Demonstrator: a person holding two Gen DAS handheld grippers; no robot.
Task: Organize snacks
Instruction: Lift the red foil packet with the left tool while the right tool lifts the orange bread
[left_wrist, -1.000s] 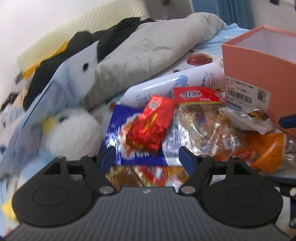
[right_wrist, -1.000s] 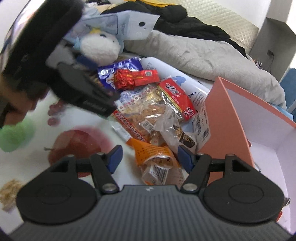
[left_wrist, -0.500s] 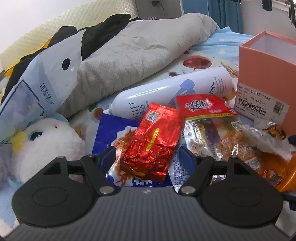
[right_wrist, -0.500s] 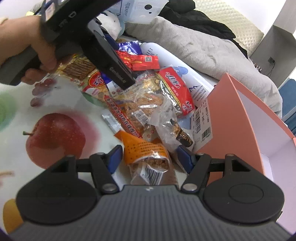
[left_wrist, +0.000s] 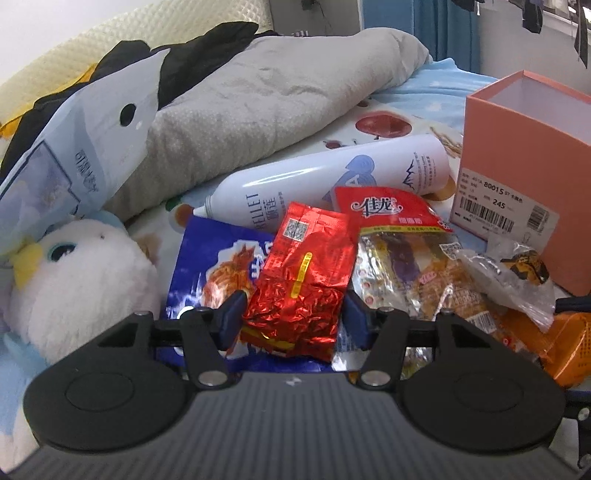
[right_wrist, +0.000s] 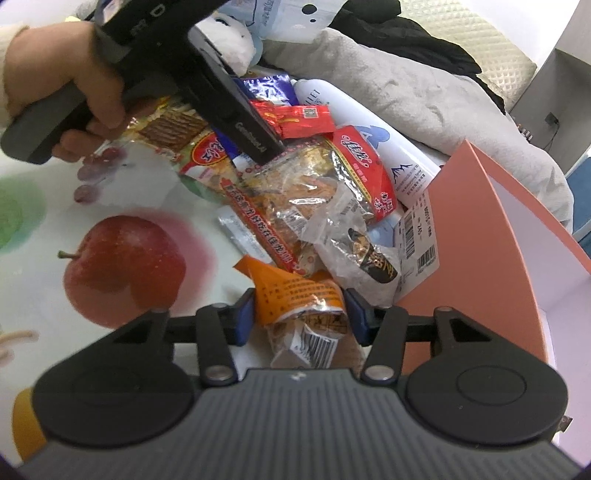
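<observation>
A pile of snack packets lies on a fruit-printed sheet beside an open pink box (left_wrist: 517, 155) (right_wrist: 480, 240). My left gripper (left_wrist: 294, 317) is closing around a red foil packet (left_wrist: 306, 269) that rests on a blue bag (left_wrist: 207, 266). Its pads (left_wrist: 236, 314) have come up to the packet's sides without visibly squeezing it. My right gripper (right_wrist: 300, 315) is closing around an orange packet (right_wrist: 295, 291) at the pile's near end, with its pads (right_wrist: 245, 314) at the packet's edges. A red-topped clear snack bag (left_wrist: 399, 251) (right_wrist: 332, 184) lies between the two packets.
A white spray bottle (left_wrist: 332, 184) lies behind the pile. A grey blanket (left_wrist: 258, 103) and dark clothes are farther back. A white plush toy (left_wrist: 74, 277) and a pale blue bag (left_wrist: 74, 147) are at the left. A hand (right_wrist: 55, 74) holds the left tool.
Both grippers' jaws have narrowed onto their packets. The left gripper moved forward and down, so the red foil packet now sits between its fingers. The right gripper has barely moved.
</observation>
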